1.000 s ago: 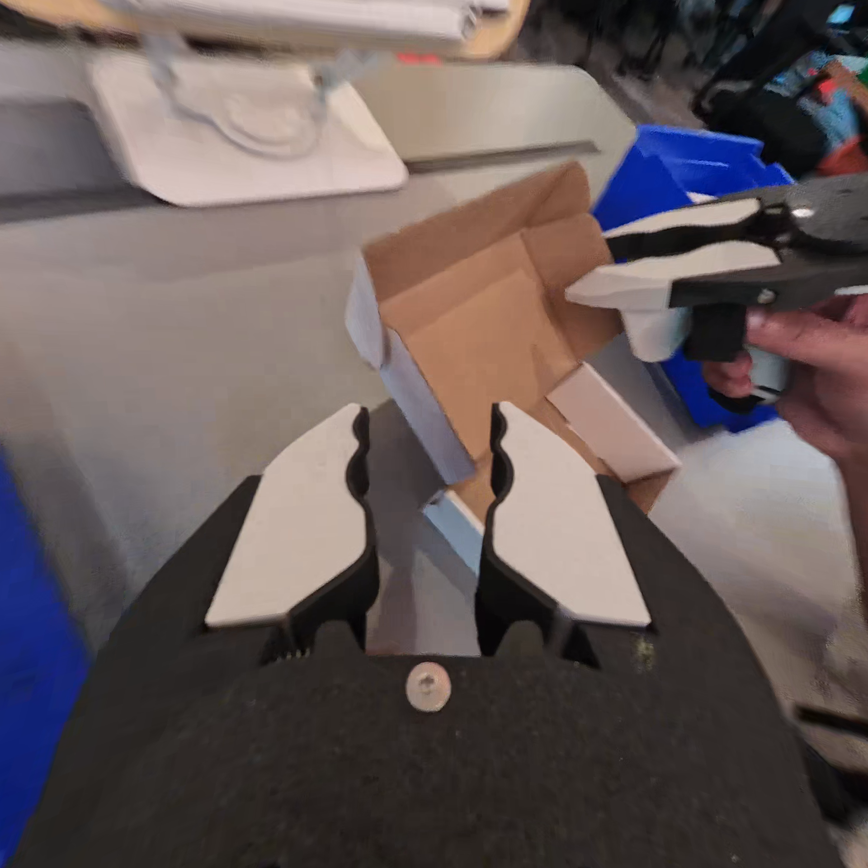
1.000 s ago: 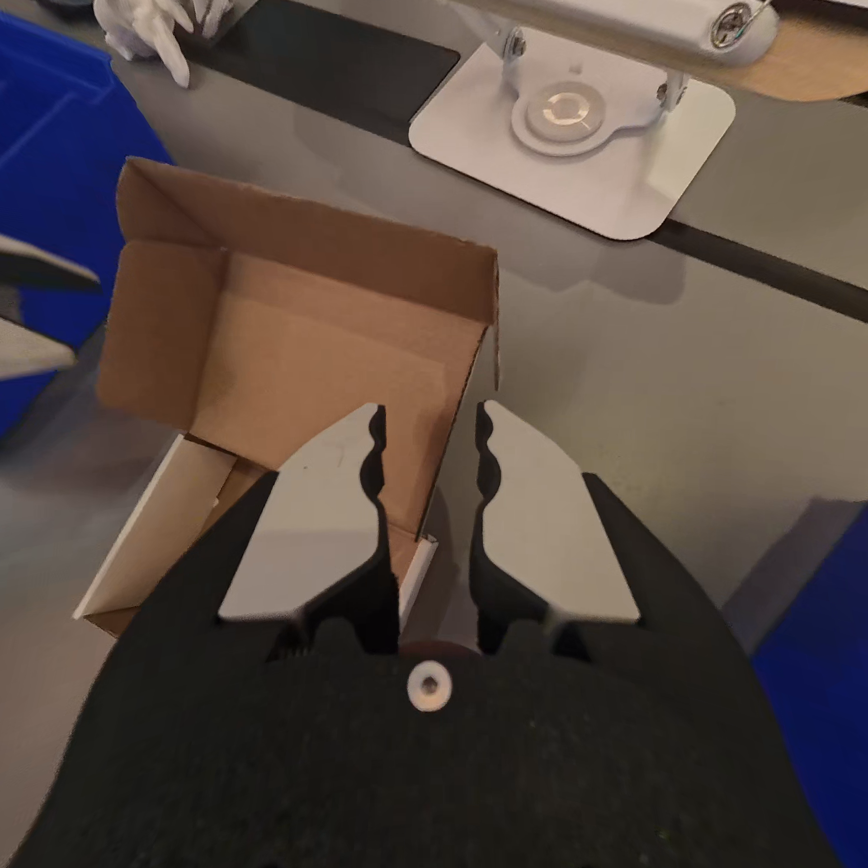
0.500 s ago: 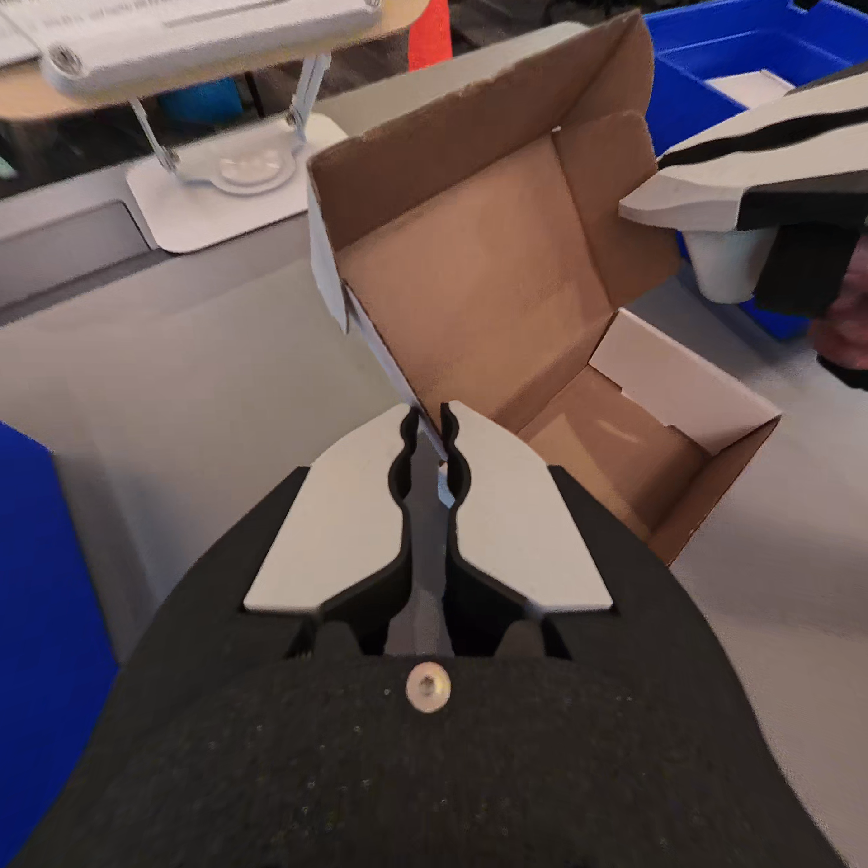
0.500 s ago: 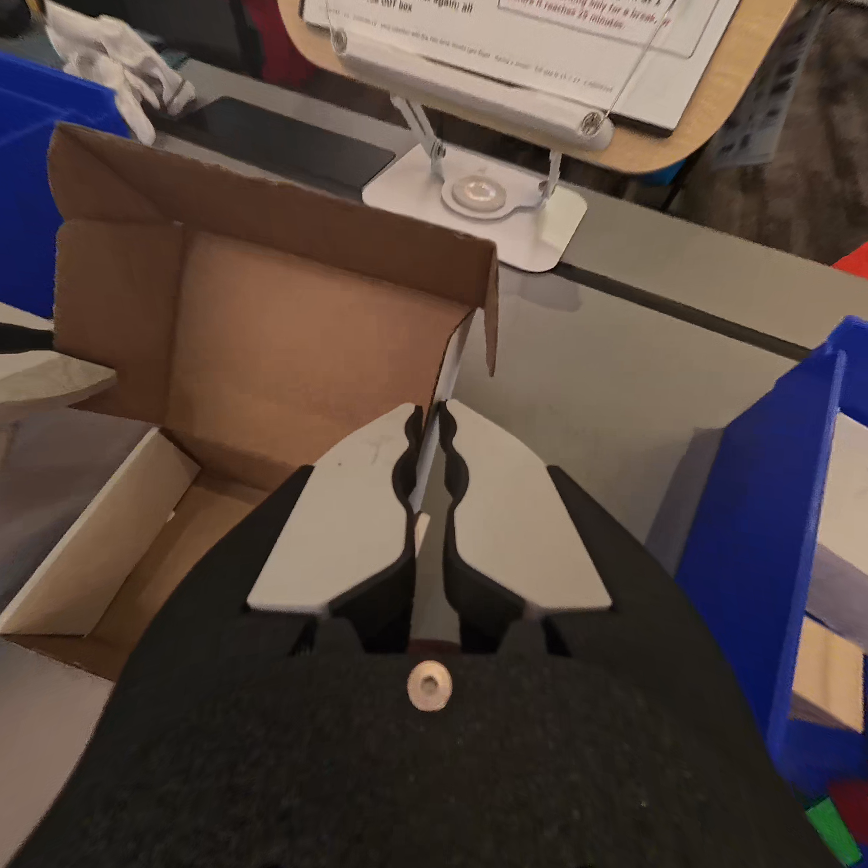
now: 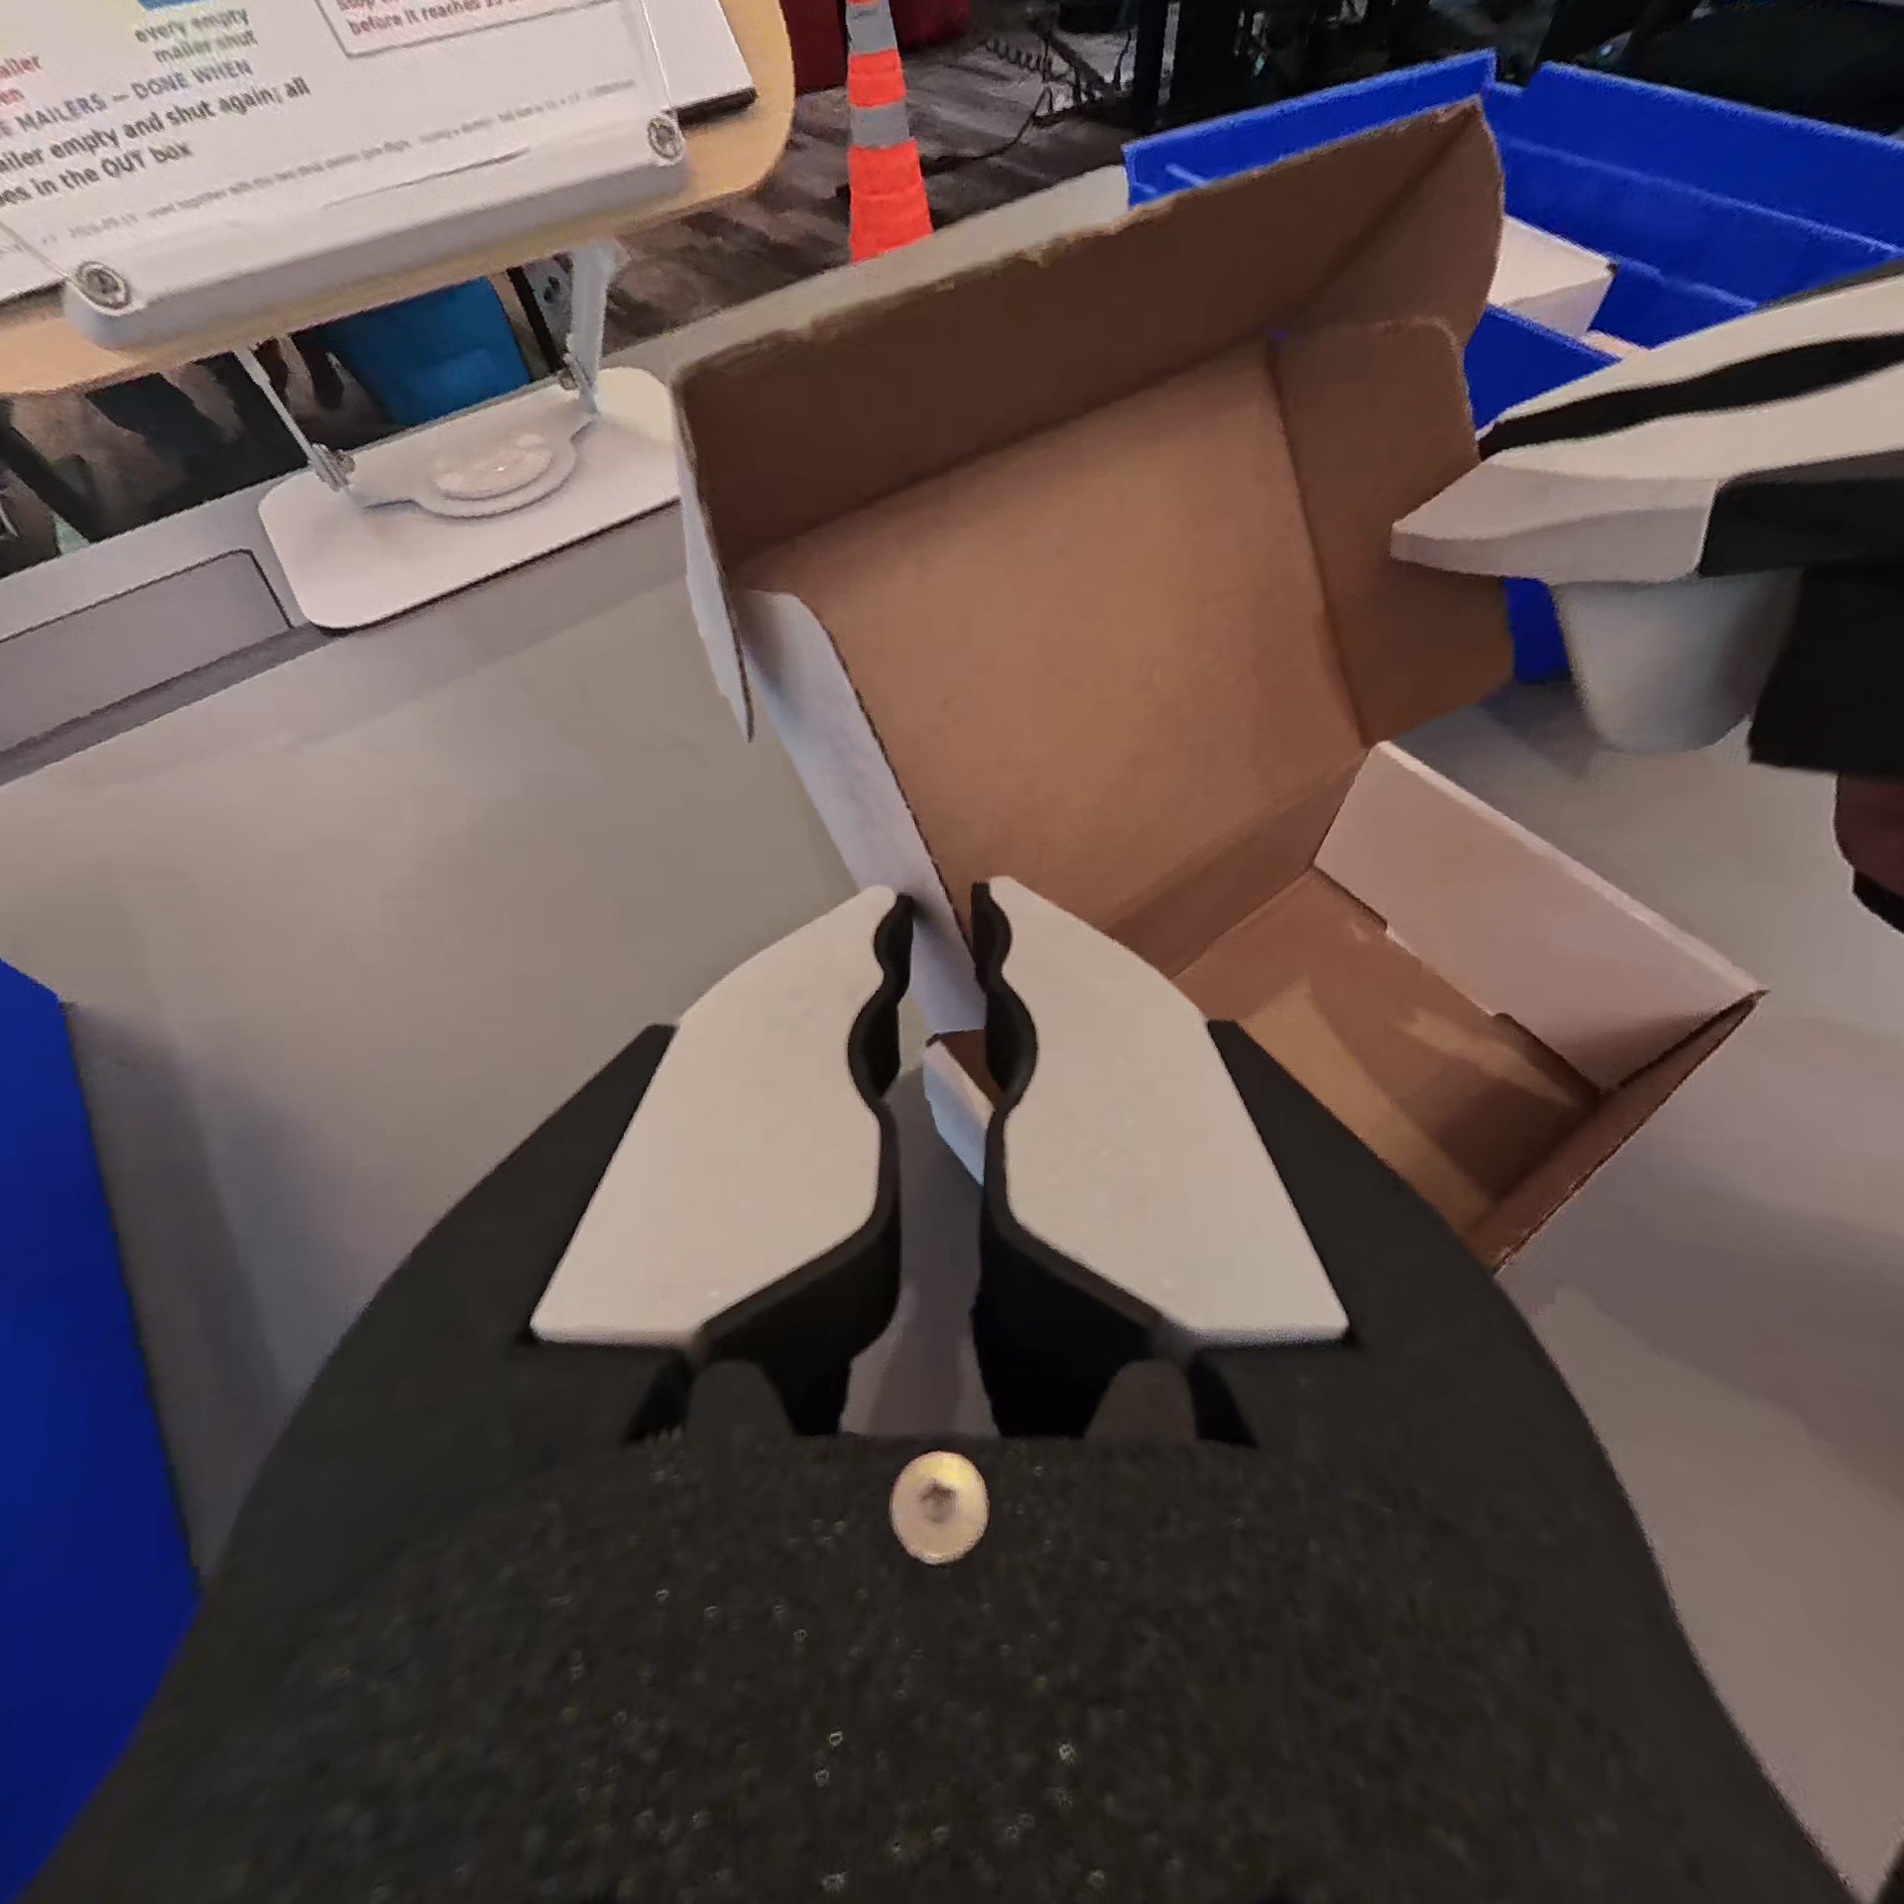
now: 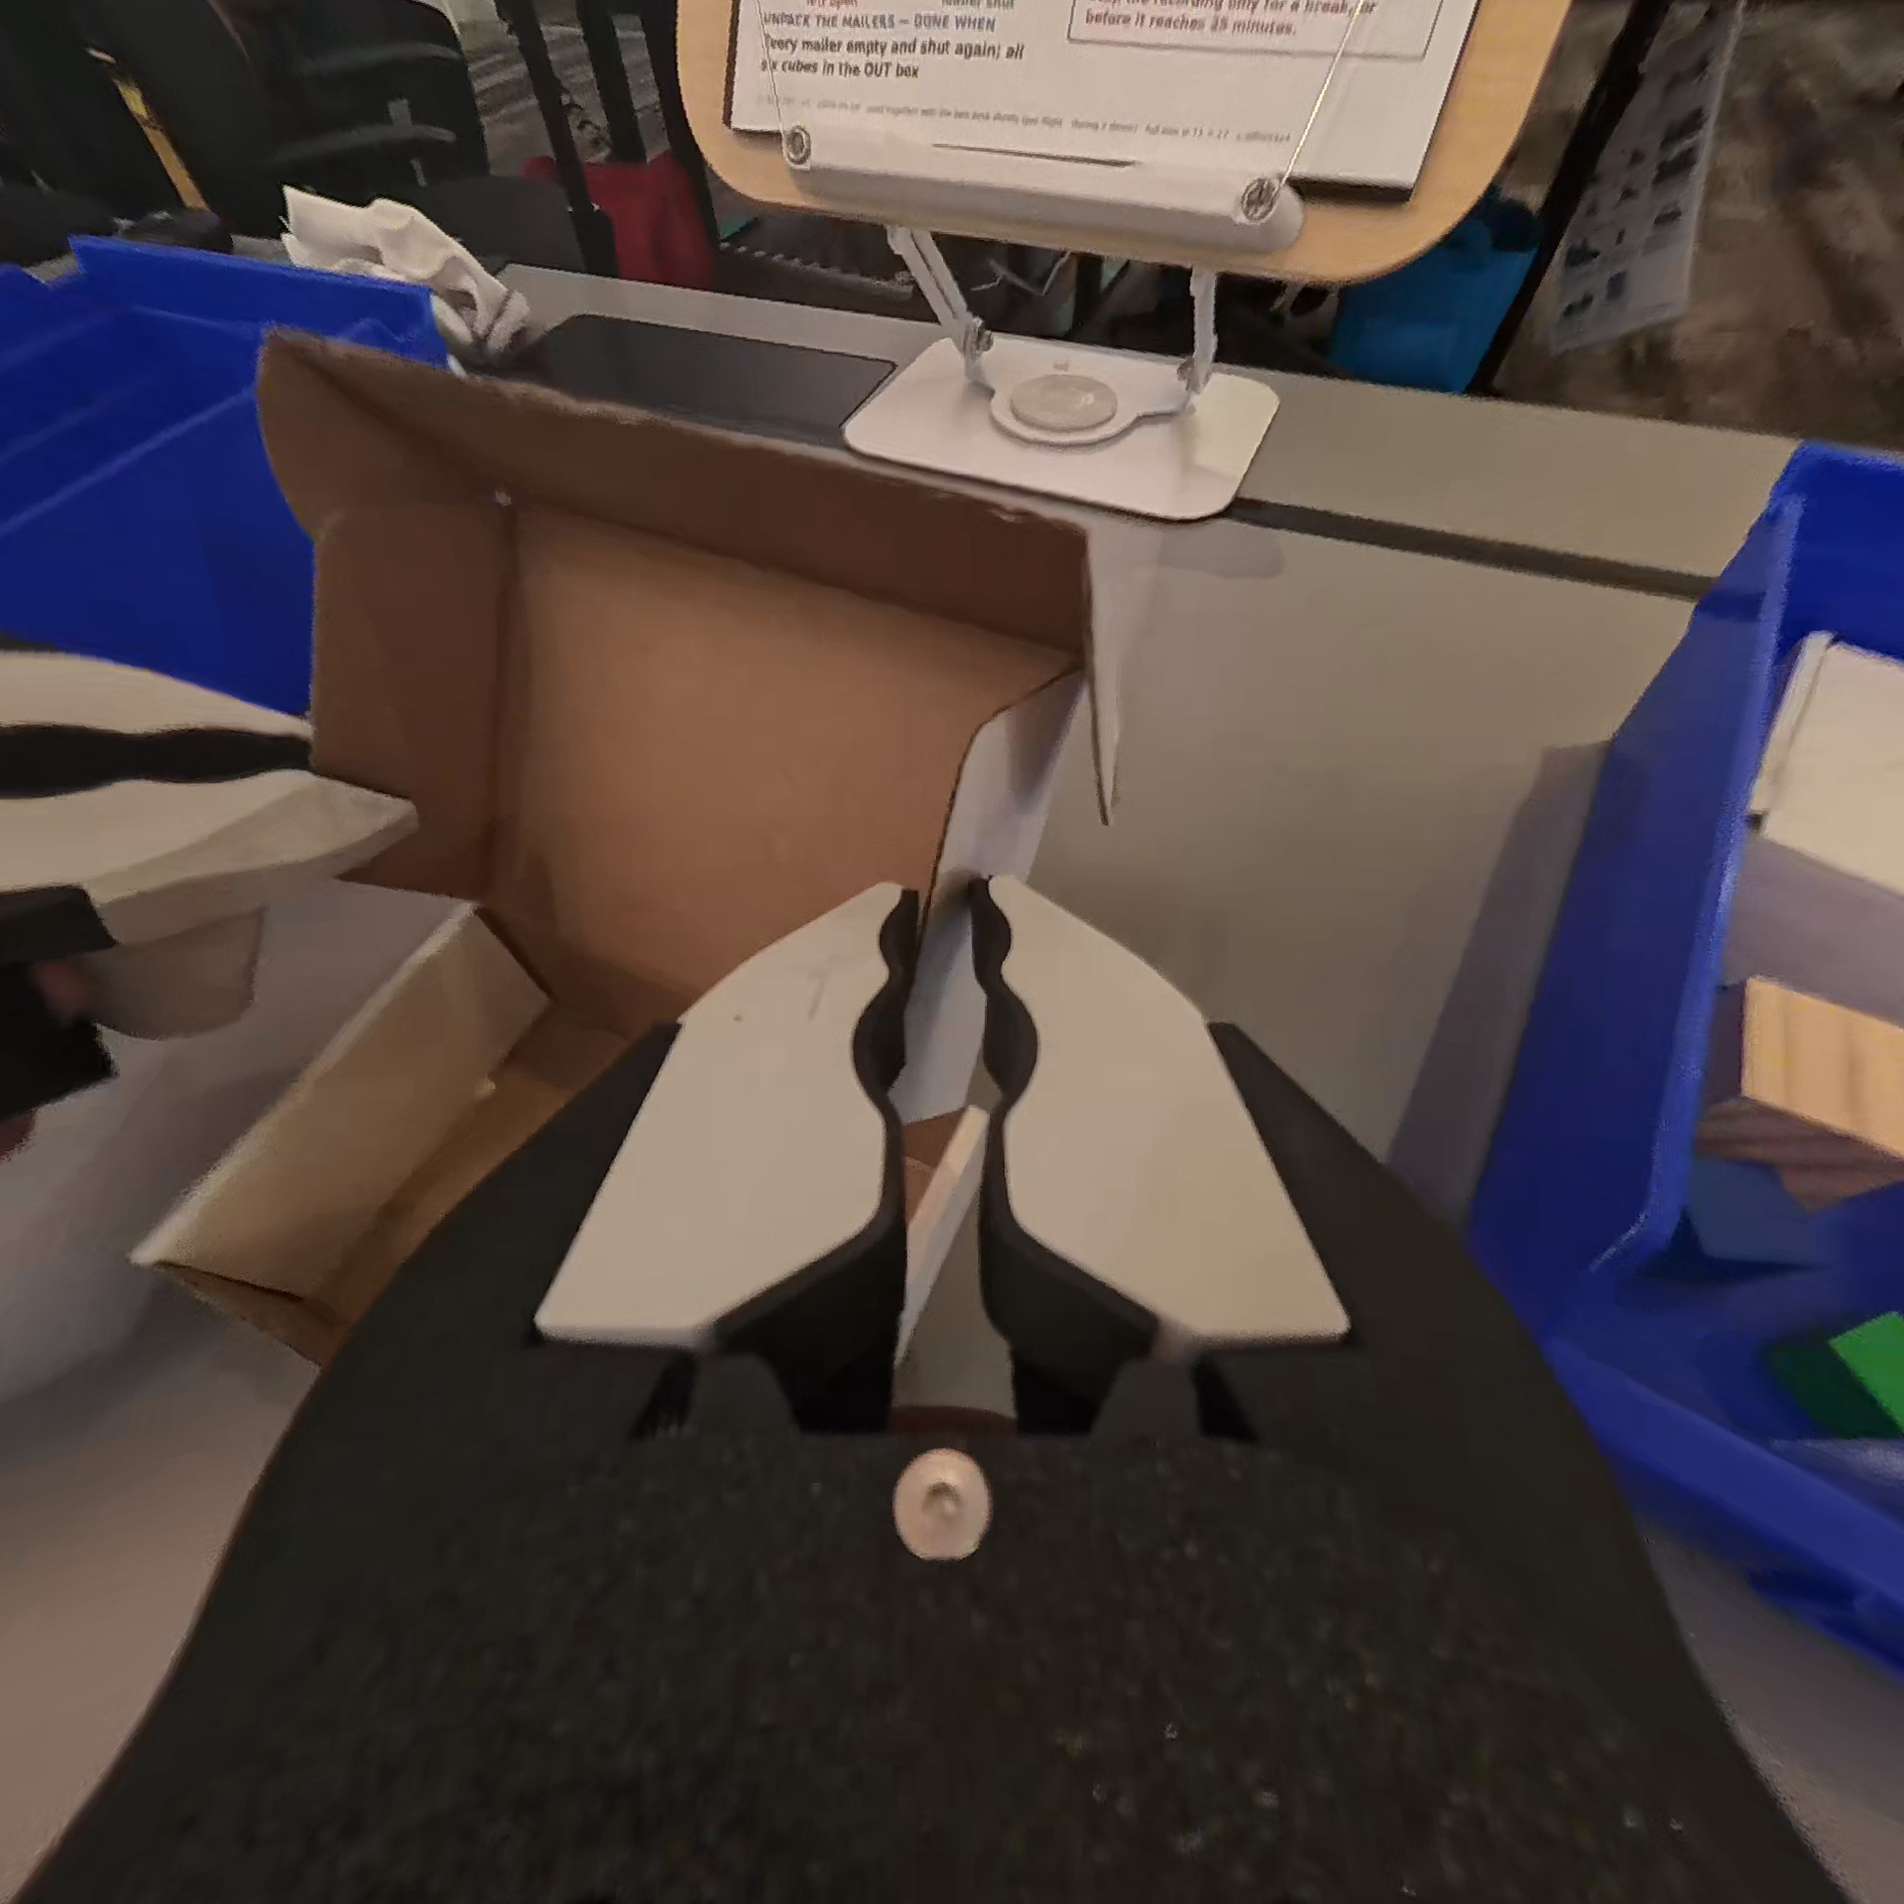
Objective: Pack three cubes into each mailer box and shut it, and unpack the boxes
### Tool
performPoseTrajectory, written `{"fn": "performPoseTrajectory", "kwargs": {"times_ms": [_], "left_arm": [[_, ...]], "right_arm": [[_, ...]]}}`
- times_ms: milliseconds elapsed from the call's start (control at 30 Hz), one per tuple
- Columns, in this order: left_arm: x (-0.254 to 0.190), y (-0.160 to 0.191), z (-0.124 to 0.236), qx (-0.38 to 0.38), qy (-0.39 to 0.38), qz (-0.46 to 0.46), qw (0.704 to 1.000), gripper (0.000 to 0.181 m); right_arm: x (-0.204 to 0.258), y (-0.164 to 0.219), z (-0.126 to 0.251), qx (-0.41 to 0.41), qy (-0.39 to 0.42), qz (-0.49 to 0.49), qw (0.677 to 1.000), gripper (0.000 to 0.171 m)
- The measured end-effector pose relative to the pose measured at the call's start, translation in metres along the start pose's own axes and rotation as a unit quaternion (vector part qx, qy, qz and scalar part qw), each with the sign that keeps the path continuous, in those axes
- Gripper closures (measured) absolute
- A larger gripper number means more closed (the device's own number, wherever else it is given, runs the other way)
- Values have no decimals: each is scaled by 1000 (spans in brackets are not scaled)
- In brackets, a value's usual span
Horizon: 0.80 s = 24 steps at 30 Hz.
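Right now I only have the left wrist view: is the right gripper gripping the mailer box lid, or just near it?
Observer: Gripping. The right gripper is shut on the right lid flap of the mailer box.
Operator: Any cubes on that side?
Observer: A wooden block and a green block lie in the blue bin right of the box.
Operator: Anything behind the box?
Observer: A dark flat device lies on the table behind it.

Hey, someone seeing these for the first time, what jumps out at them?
The open, empty mailer box in the middle of the grey table, lid upright. Each gripper pinches a side flap: the left gripper on one, the right gripper on the opposite. Blue bins flank it.
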<state>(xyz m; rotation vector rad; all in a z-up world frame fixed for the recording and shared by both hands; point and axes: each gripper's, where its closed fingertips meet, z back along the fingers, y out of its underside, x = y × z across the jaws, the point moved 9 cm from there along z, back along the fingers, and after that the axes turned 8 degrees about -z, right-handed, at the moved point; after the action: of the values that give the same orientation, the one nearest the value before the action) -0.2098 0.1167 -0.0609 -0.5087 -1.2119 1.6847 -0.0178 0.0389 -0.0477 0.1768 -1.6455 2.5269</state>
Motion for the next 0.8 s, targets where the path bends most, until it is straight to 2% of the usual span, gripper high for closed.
{"fn": "performPoseTrajectory", "kwargs": {"times_ms": [167, 267, 467, 667, 800], "left_arm": [[-6, 9, 15, -14, 15, 6, 1000, 172], [-15, 15, 26, -27, 13, -10, 999, 172], [-40, 27, 41, -40, -16, -94, 995, 170], [-46, 36, 43, -26, 5, -95, 995, 170], [-50, 35, 41, -26, 19, -98, 995, 169]], "right_arm": [[-5, 4, 12, 20, -61, -115, 991, 161], [-7, 14, 24, 6, -90, -156, 984, 161], [11, 36, 46, -23, -68, -103, 992, 160], [16, 60, 51, 4, -57, -88, 994, 161], [4, 58, 54, 9, -40, -83, 996, 164]]}}
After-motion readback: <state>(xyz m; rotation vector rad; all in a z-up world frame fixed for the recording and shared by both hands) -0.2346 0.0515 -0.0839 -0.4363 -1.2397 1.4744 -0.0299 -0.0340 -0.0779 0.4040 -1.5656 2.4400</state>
